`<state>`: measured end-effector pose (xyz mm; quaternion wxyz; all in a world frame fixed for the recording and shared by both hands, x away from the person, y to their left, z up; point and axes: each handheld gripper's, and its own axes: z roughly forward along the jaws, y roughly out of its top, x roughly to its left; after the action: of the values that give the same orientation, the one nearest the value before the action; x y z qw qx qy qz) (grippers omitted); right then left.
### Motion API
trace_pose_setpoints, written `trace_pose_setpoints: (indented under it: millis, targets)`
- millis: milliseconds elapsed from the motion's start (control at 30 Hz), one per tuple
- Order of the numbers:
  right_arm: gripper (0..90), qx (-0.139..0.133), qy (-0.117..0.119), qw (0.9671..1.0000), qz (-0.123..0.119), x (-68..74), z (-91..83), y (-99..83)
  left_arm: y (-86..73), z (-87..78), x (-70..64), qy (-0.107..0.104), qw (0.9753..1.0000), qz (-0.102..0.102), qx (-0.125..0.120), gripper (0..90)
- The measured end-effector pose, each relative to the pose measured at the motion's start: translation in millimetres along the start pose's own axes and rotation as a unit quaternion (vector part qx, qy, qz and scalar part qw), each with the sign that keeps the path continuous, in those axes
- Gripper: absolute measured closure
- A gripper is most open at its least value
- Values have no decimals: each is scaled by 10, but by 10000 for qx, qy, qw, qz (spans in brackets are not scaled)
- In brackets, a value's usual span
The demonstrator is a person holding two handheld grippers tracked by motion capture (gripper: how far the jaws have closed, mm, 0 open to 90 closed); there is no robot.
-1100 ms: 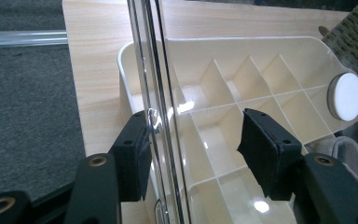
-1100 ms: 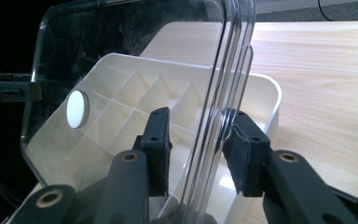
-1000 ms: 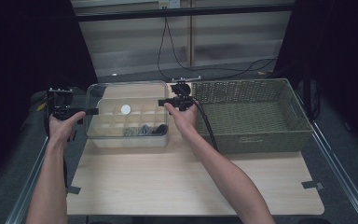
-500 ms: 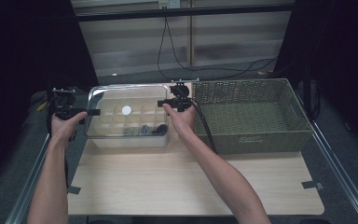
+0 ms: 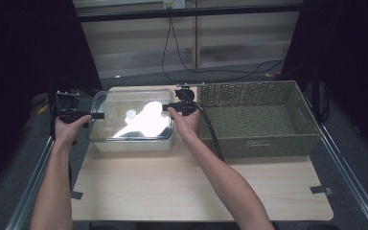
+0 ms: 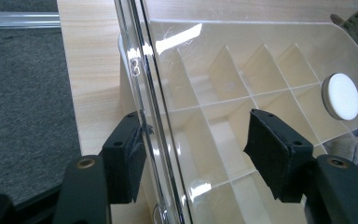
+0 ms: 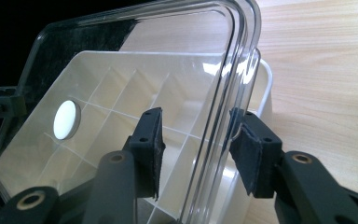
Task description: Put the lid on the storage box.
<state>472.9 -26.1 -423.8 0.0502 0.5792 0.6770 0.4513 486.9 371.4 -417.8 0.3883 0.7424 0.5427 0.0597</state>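
Two grippers at the clear lid's ends, over the divided box

High view: left gripper [image 5: 97, 115] and right gripper [image 5: 165, 107] flank the clear lid [image 5: 133, 117], long axis left-right, on the box [image 5: 134, 143]; gripper views: both jaws gape, straddling its rim [image 6: 142, 88], unclamped.

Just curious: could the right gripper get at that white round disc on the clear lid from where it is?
Probably not yet: the right gripper straddles the clear lid edge, and the white disc sits well across the panel.

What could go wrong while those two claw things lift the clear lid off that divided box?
The clear lid is smooth, and each gripper, left and right, straddles only its thin rim with jaws apart, so it might slip or tilt. If it drops, it could strike the box or jostle the small items inside.
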Motion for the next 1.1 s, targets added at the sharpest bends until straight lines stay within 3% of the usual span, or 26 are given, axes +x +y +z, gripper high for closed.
trace_pose_setpoints:
  millis: [133,433,667,767,1000,1100]
  targets:
    - [547,-2,-28,10000,-2,-9,20,-11,-6,27,9,3,10000,55,42,374]
    - [524,105,-194,9997,43,-28,93,-52,-38,104,55,-56,9999,-38,130,346]
    - [524,116,-432,9989,-133,2,95,-75,-86,170,85,-44,9998,-74,182,293]
    - [518,183,-419,9989,-32,-28,129,-115,-99,178,91,-87,9998,-117,152,294]
    - [472,221,-394,9989,-83,-27,144,-141,-110,158,92,-50,9999,-90,128,262]
    - [385,188,-337,9992,-107,-25,135,-134,-126,125,97,-3,9999,-107,91,225]
